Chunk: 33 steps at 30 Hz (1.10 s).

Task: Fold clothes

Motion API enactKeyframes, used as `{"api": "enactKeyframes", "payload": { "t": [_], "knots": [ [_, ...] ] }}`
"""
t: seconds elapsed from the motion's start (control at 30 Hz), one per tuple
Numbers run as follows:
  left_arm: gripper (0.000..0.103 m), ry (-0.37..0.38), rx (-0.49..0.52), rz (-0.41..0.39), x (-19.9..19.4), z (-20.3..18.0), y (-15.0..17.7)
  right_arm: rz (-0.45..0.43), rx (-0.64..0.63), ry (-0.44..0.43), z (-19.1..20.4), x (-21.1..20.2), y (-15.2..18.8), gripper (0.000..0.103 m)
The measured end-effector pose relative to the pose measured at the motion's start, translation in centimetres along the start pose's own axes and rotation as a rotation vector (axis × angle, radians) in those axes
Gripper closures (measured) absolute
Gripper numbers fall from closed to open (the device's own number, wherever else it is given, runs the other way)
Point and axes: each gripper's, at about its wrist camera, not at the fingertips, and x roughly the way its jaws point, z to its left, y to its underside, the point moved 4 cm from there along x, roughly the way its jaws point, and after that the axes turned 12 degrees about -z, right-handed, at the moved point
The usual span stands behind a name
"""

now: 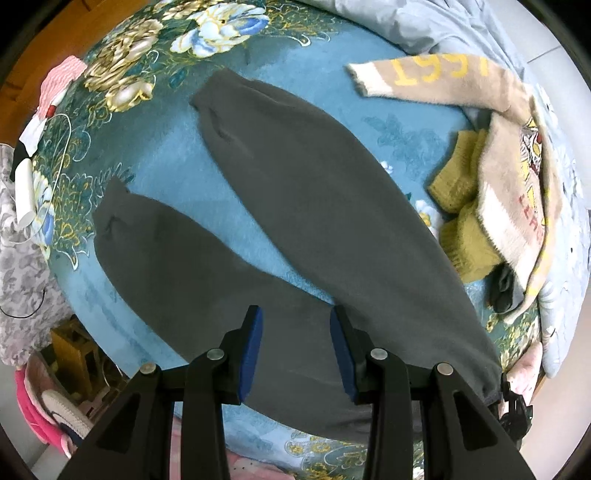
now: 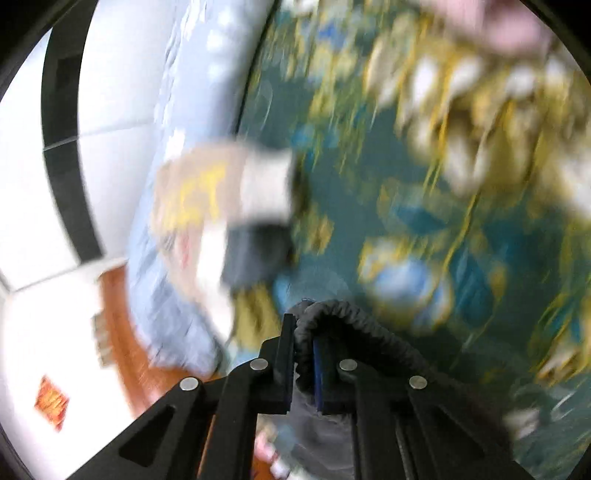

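Dark grey sweatpants [image 1: 288,206] lie spread on the floral blue bedspread [image 1: 177,122], both legs pointing away from me. My left gripper [image 1: 297,321] is open, its blue pads [image 1: 255,347] hovering over the crotch area without holding cloth. My right gripper [image 2: 304,332] is shut on the grey elastic waistband [image 2: 332,314] of the sweatpants; this view is motion-blurred. The right gripper also shows at the waistband's right corner in the left wrist view [image 1: 517,402].
A beige sweater [image 1: 509,155] with yellow numbers and an olive knit garment [image 1: 461,206] lie at the right. A light blue quilt [image 1: 443,26] is at the back. Pink and white items [image 1: 55,92] and a cable sit at the left bed edge.
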Motion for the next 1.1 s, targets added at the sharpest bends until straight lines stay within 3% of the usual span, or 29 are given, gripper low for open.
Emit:
{"api": "enactKeyframes", "payload": {
  "t": [0.13,0.23,0.3,0.37,0.5,0.53,0.67,0.73,0.93,0.97,1.1],
  "knots": [
    [0.064,0.000,-0.032,-0.004,-0.2,0.9,-0.1,0.019,0.015,0.179,-2.4,2.3,-1.2,0.094],
    [0.064,0.006,-0.058,-0.012,-0.7,1.9,-0.3,0.036,0.003,0.229,-2.6,2.1,-1.4,0.086],
    [0.064,0.008,-0.075,-0.022,-1.0,2.6,-0.4,0.025,-0.034,0.198,-1.8,0.7,-1.7,0.069],
    [0.064,0.012,-0.105,-0.029,-1.2,3.6,-0.3,-0.044,-0.082,0.149,-0.7,-2.4,-2.5,0.059],
    [0.064,0.029,-0.179,-0.042,-1.6,5.7,-0.1,-0.138,-0.066,0.141,-2.8,-8.8,-2.1,0.052],
    [0.064,0.036,-0.197,-0.043,-1.6,6.1,0.2,-0.156,-0.058,0.146,-3.6,-10.4,-1.9,0.052],
    [0.064,0.046,-0.242,-0.045,-1.7,7.5,1.3,-0.078,-0.012,0.239,-9.4,-12.8,3.3,0.052],
    [0.064,0.046,-0.253,-0.042,-2.0,8.0,1.9,0.005,0.040,0.259,-12.4,-12.7,7.0,0.051],
    [0.064,0.041,-0.254,-0.065,-3.8,10.0,3.0,0.055,0.096,0.267,-13.7,-8.9,11.6,0.051],
    [0.064,0.041,-0.256,-0.072,-4.1,10.4,3.1,0.063,0.105,0.268,-13.9,-8.3,12.4,0.055],
    [0.064,0.046,-0.276,-0.102,-5.3,12.5,2.9,0.078,0.111,0.298,-13.8,-6.6,13.8,0.089]
  ]
}}
